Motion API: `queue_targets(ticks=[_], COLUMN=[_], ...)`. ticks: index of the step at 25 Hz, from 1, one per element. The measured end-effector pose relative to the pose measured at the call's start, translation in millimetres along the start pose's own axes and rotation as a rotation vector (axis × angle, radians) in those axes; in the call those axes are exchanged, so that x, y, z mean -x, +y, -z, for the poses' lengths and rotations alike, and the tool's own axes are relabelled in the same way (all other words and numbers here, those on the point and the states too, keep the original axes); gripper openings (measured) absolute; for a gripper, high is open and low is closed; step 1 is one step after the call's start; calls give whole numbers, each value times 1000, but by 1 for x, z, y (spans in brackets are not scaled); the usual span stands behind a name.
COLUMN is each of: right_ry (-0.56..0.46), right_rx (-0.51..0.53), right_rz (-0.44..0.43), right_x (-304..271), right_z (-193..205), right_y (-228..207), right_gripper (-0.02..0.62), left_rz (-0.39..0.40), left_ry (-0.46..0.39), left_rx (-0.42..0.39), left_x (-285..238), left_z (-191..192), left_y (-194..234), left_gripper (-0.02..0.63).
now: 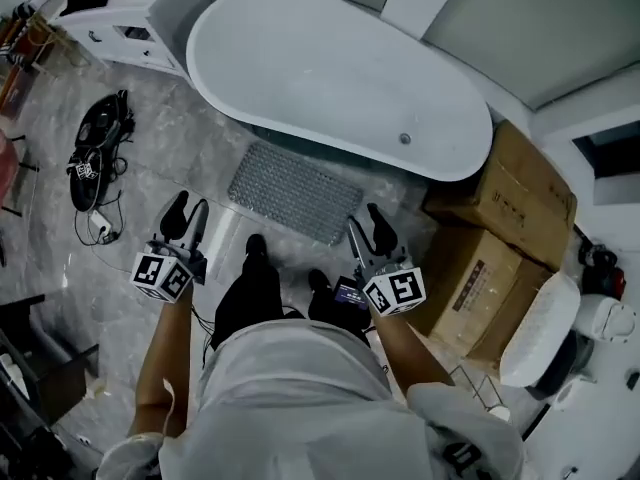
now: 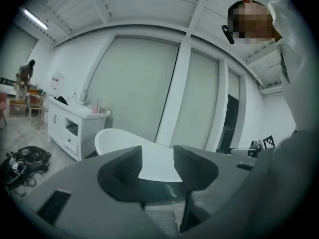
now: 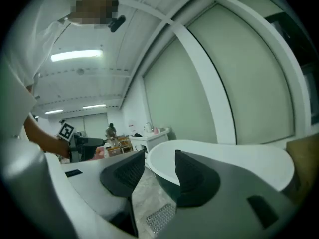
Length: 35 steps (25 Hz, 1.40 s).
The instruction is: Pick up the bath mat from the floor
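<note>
From the head view I see the bath mat (image 1: 295,192) lying flat on the floor (image 1: 190,138) beside the bathtub (image 1: 340,78), ahead of and between my left gripper (image 1: 188,213) and right gripper (image 1: 367,226), touching neither. In the left gripper view the jaws stand apart and empty, the mat low beneath them. The right gripper view shows likewise: jaws apart, nothing between, mat on the floor below

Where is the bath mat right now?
Head view, centre: the bath mat lies flat on the floor beside the bathtub, ahead of the left gripper and right gripper.
</note>
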State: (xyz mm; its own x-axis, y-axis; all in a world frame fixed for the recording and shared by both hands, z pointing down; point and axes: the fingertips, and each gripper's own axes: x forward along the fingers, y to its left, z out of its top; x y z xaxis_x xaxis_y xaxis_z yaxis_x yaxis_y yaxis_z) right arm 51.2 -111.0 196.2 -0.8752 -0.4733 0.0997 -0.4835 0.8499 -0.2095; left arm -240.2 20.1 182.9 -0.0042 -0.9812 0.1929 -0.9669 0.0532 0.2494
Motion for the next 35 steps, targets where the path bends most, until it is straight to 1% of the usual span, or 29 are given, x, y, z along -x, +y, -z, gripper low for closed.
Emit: queue_targets(ticks=[3, 6, 7, 10, 11, 14, 16, 18, 22, 24, 27, 29, 32, 34, 35], right_ry=[73, 142, 160, 192, 202, 246, 274, 310, 404, 463, 512, 538, 602, 661, 680], right_rx=[-32, -78, -119, -312, -351, -369, -384, -402, -490, -496, -531, -568, -616, -632, -632], right_rz=[65, 175, 214, 315, 340, 393, 412, 417, 434, 430, 432, 441, 441, 423, 412], right_x=[-15, -5, 1, 16, 18, 18, 17, 17, 23, 23, 27, 29, 31, 30, 27], right_z=[24, 51, 62, 101, 116, 169, 209, 251, 354, 404, 469, 513, 581, 623, 640], right_y=[-11, -19, -24, -43, -51, -71, -79, -87, -109, -127, -150, -163, -174, -172, -171], right_gripper=[201, 207, 210, 213, 213, 215, 215, 216, 221, 221, 231, 236, 243, 267, 268], left_rz=[83, 172, 197, 244, 257, 292, 299, 294, 301, 294, 255, 239, 231, 248, 257], left_ry=[66, 162, 195, 275, 302, 429, 514, 577, 711, 769, 834, 878, 939, 964, 972], left_rx=[24, 23, 31, 73, 73, 19, 25, 44, 42, 64, 113, 123, 109, 92, 83], left_x=[-49, -85, -95, -120, -127, -146, -152, -155, -157, -161, -163, -164, -167, -171, -174], left_z=[23, 56, 69, 112, 128, 185, 225, 264, 350, 393, 451, 489, 539, 564, 576], left_y=[38, 68, 78, 110, 120, 151, 173, 191, 220, 233, 253, 265, 282, 292, 297], left_gripper=[194, 198, 198, 198, 198, 203, 215, 222, 225, 236, 239, 243, 245, 250, 253])
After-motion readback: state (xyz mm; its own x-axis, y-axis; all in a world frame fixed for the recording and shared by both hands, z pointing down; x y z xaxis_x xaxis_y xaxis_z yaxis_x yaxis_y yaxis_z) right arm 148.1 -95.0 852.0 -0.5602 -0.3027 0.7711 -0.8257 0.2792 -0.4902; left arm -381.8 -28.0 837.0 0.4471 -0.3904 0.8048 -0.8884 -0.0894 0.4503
